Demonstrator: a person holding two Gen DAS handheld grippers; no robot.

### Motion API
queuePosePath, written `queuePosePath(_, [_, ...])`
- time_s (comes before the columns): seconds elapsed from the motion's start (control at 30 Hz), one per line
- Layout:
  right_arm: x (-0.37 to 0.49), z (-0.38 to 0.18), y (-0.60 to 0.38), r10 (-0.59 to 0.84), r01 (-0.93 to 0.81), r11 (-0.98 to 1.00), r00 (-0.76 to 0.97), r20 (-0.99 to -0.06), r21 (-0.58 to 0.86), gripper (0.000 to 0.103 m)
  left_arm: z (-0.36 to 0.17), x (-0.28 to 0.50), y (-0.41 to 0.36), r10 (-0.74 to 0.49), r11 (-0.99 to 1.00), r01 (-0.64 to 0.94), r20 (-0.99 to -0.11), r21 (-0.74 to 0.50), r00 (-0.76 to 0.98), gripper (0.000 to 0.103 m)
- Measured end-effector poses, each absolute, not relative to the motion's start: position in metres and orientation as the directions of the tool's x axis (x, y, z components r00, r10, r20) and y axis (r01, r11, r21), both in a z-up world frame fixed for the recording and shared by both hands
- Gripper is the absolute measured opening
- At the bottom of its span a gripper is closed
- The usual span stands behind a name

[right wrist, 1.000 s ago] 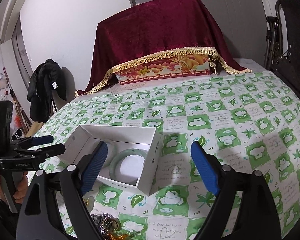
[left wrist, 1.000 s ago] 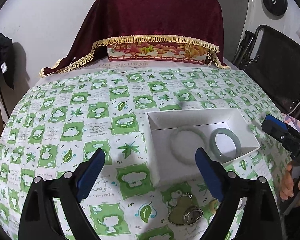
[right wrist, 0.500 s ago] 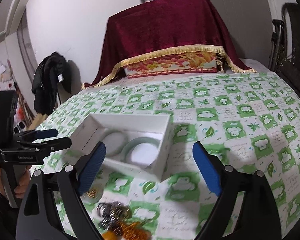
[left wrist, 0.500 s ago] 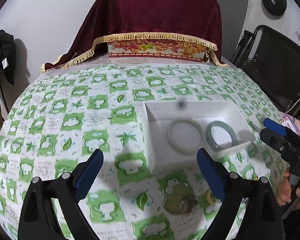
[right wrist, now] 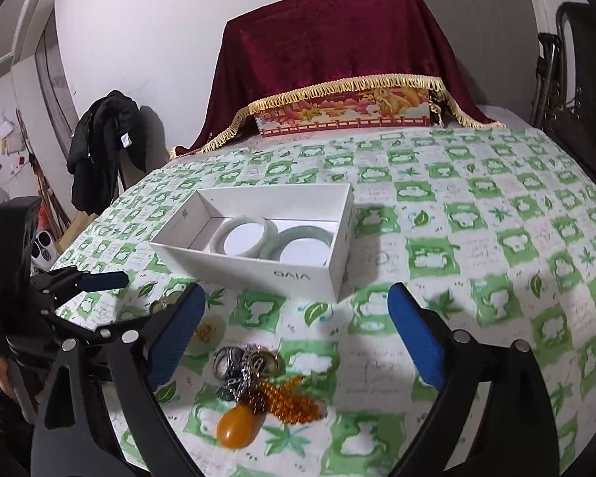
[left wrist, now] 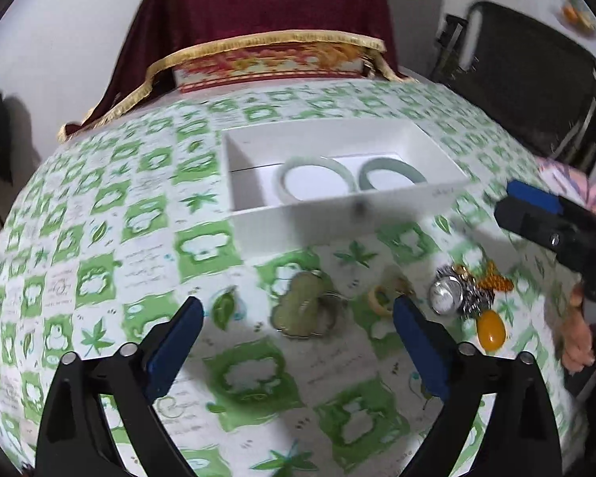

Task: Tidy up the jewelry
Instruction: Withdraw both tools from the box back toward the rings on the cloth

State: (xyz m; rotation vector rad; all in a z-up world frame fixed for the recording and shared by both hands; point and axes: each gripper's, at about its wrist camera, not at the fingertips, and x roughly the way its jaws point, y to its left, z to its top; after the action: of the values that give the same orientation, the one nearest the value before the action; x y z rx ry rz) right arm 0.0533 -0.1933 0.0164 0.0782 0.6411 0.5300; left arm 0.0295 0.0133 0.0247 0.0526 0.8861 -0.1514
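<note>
Left gripper (left wrist: pixel 296 330) and right gripper (right wrist: pixel 296 328): jaws opening, nothing between them, above loose jewelry (right wrist: pixel 258 381) on the green-checked tablecloth (right wrist: pixel 496 214). Beyond, a white box (right wrist: pixel 258 270) holds two bangles (right wrist: pixel 244 234). Farthest, a maroon cloth (right wrist: pixel 337 47) hides most of a decorated box (right wrist: pixel 345 119).

Home room, patterned tablecloth (right wrist: pixel 476 206), draped box (right wrist: pixel 337 51), hanging jacket (right wrist: pixel 103 151)

White wall (right wrist: pixel 147 31); dark coat (right wrist: pixel 103 147) hangs, perhaps on a stand.
</note>
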Motion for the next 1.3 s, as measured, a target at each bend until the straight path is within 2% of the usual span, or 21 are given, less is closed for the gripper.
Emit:
queuePosePath(0.17, [0.055,0.012,-0.189,0.478,-0.446,0.870,0.661,-0.579,0.209,0.091,0.007,0.041,0.016,-0.042,0.994,0.111,-0.825,0.025,0.564,0.099])
queuePosePath(0.23, [0.057,0.011,-0.190,0.475,-0.442,0.872,0.658,-0.585,0.210,0.091,0.007,0.042,0.025,-0.049,0.996,0.086,-0.827,-0.001,0.560,0.099])
queuePosePath(0.37, [0.057,0.013,-0.200,0.480,-0.425,0.873,0.669,-0.567,0.237,0.091,0.007,0.043,0.042,0.021,0.999,0.008,-0.823,0.031,0.567,0.099])
queuePosePath(0.4, [0.055,0.014,-0.205,0.484,-0.419,0.873,0.677,-0.554,0.251,0.088,0.007,0.045,0.046,0.033,0.999,-0.009,-0.827,0.034,0.562,0.099])
queuePosePath(0.43, [0.053,0.015,-0.209,0.489,-0.416,0.871,0.680,-0.547,0.261,0.079,0.007,0.045,0.051,0.024,1.000,-0.017,-0.829,0.017,0.559,0.099])
queuePosePath(0.5, [0.050,0.015,-0.216,0.497,-0.410,0.867,0.679,-0.541,0.282,0.070,0.008,0.043,0.053,0.020,1.000,-0.019,-0.827,0.011,0.562,0.099])
queuePosePath(0.6, [0.045,0.013,-0.220,0.532,-0.434,0.846,0.658,-0.533,0.310,0.068,0.009,0.042,0.047,0.035,0.999,-0.008,-0.824,0.037,0.566,0.099])
queuePosePath(0.87, [0.018,0.011,-0.170,0.574,-0.613,0.776,0.586,-0.572,0.150,0.067,0.012,0.030,0.038,-0.015,1.000,0.031,-0.810,0.004,0.586,0.099])
queuePosePath(1.0, [0.013,0.005,-0.159,0.578,-0.657,0.744,0.541,-0.611,0.122,0.067,0.011,0.027,0.044,-0.021,1.000,0.014,-0.817,-0.016,0.577,0.099])
queuePosePath(1.1, [0.026,-0.005,-0.165,0.499,-0.594,0.797,0.540,-0.678,0.114,0.067,0.010,0.027,0.048,-0.030,0.999,0.006,-0.820,-0.032,0.571,0.099])
queuePosePath(1.3, [0.047,-0.001,-0.210,0.353,-0.375,0.920,0.667,-0.656,0.113,0.065,0.009,0.026,0.049,-0.025,1.000,0.010,-0.822,-0.023,0.569,0.099])
